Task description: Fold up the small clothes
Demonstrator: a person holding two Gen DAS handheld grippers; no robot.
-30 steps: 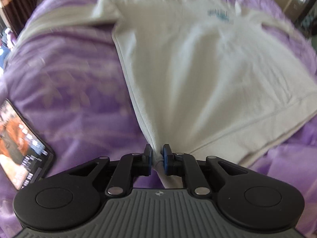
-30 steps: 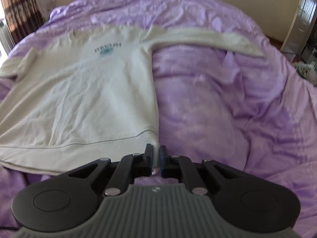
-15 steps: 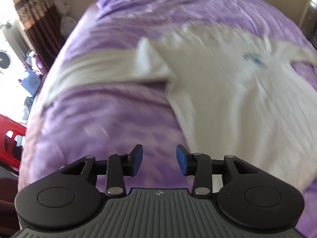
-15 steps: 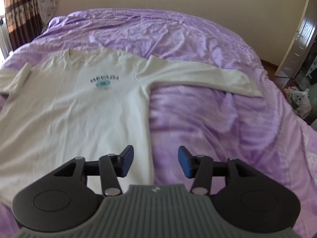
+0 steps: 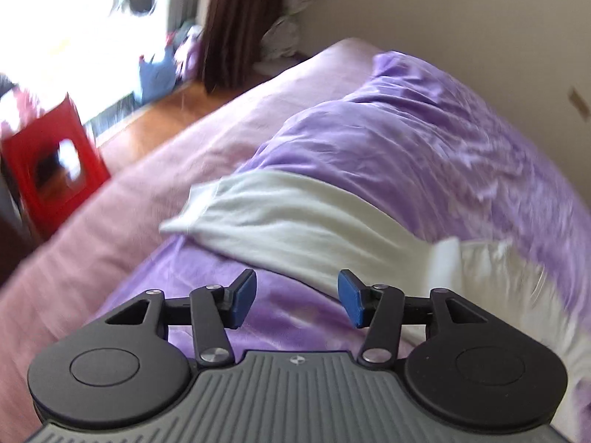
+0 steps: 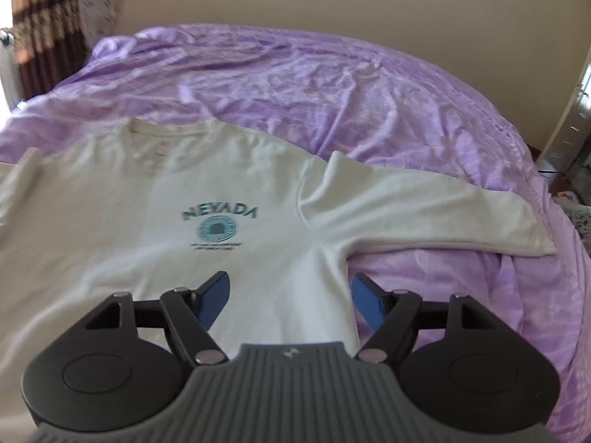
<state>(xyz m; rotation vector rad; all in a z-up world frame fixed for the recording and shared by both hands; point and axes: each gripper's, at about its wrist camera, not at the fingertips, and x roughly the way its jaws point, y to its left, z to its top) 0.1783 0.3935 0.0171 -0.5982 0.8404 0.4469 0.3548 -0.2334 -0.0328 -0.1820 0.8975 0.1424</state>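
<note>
A cream long-sleeved shirt [image 6: 155, 229] with a teal NEVADA print lies flat, front up, on the purple bedspread [image 6: 369, 92]. Its right sleeve [image 6: 424, 214] stretches out to the right. My right gripper [image 6: 290, 301] is open and empty, above the shirt's right side below the armpit. In the left wrist view the shirt's left sleeve [image 5: 295, 229] lies across the bedspread, cuff to the left. My left gripper [image 5: 297, 302] is open and empty, just in front of that sleeve.
The bed's left edge shows a pink sheet [image 5: 129, 214]. Beyond it are a wooden floor, a red stool [image 5: 55, 162], a dark curtain [image 5: 236, 26] and a bright window. A wall [image 6: 295, 0] stands behind the bed; a cabinet [image 6: 569, 110] is at right.
Both grippers let go of the shirt's bottom hem and opened. The left one swung left toward the left sleeve. The right one moved forward up the shirt's right side.
</note>
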